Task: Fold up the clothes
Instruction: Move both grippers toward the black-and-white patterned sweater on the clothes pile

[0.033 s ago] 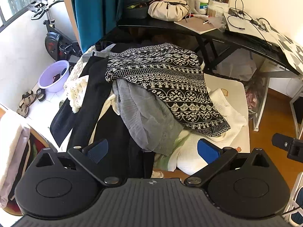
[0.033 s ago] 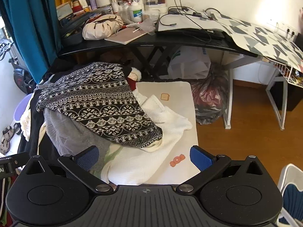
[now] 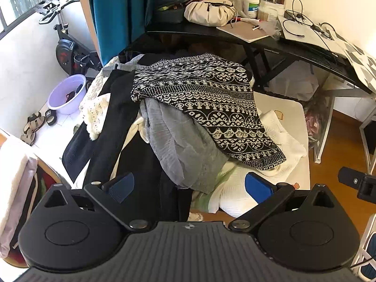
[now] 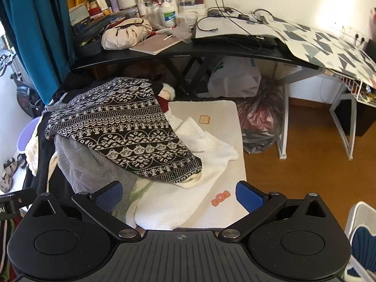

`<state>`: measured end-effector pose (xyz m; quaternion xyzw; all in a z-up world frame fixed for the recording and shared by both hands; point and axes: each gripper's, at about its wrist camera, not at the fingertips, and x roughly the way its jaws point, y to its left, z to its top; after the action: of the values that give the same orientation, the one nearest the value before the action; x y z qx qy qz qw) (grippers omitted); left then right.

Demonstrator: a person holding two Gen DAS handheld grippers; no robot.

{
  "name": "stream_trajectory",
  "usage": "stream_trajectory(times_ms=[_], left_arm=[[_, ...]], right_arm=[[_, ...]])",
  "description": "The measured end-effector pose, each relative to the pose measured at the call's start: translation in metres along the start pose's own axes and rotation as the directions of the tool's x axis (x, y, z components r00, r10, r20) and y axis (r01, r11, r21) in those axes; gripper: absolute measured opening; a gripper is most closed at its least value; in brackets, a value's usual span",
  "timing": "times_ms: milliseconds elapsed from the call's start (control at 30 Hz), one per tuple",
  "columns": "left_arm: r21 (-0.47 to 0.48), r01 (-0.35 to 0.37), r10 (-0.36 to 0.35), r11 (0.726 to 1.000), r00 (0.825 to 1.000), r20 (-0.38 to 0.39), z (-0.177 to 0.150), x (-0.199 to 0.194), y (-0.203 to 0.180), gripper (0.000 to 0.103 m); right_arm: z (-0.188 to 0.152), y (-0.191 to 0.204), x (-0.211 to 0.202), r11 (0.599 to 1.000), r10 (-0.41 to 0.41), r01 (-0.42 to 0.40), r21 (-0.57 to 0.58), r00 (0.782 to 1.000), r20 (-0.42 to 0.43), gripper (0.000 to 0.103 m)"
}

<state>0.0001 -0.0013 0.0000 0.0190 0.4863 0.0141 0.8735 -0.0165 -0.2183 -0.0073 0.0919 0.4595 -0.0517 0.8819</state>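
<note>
On top of the clothes heap, draped: black-and-white patterned garment (image 3: 202, 103), tilted toward the near right edge. Under that garment, spilling toward the camera: grey top (image 3: 185, 150). Left of the patterned garment: long black piece (image 3: 110, 127) and cream lace item (image 3: 94, 108). Beneath its right edge: white waffle-textured cloth (image 4: 192, 188), spread on a pale mat (image 4: 223, 117). Behind the patterned garment: black counter (image 4: 211, 49), crowded with a beige pouch (image 4: 127, 34), bottles and cables. Above the heap, near its front: left gripper (image 3: 189, 184), spread wide, nothing between the blue pads. Near the white cloth: right gripper (image 4: 179, 196), likewise spread wide and empty.
</note>
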Motion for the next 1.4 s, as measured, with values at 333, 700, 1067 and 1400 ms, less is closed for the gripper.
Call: stream_trajectory(times_ms=[333, 700, 1067, 1400], left_arm=[[-0.015, 0.077, -0.077, 0.997, 0.996, -0.040, 0.000, 0.007, 0.004, 0.103], [0.017, 0.000, 0.000, 1.000, 1.000, -0.004, 0.005, 0.012, 0.007, 0.102], [-0.118, 0.030, -0.031, 0.993, 0.999, -0.007, 0.009, 0.022, 0.025, 0.102], [-0.212, 0.076, -0.072, 0.974, 0.997, 0.026, 0.014, 0.023, 0.040, 0.102]], right_arm=[[-0.001, -0.003, -0.002, 0.998, -0.018, 0.019, 0.055, 1.000, -0.017, 0.102], [0.002, 0.000, 0.013, 1.000, 0.000, 0.002, 0.026, 0.997, -0.079, 0.102], [0.015, -0.030, 0.023, 0.995, 0.094, -0.093, 0.047, 0.995, -0.017, 0.102], [0.024, -0.036, 0.040, 0.989, 0.147, -0.147, 0.022, 0.989, -0.009, 0.102]])
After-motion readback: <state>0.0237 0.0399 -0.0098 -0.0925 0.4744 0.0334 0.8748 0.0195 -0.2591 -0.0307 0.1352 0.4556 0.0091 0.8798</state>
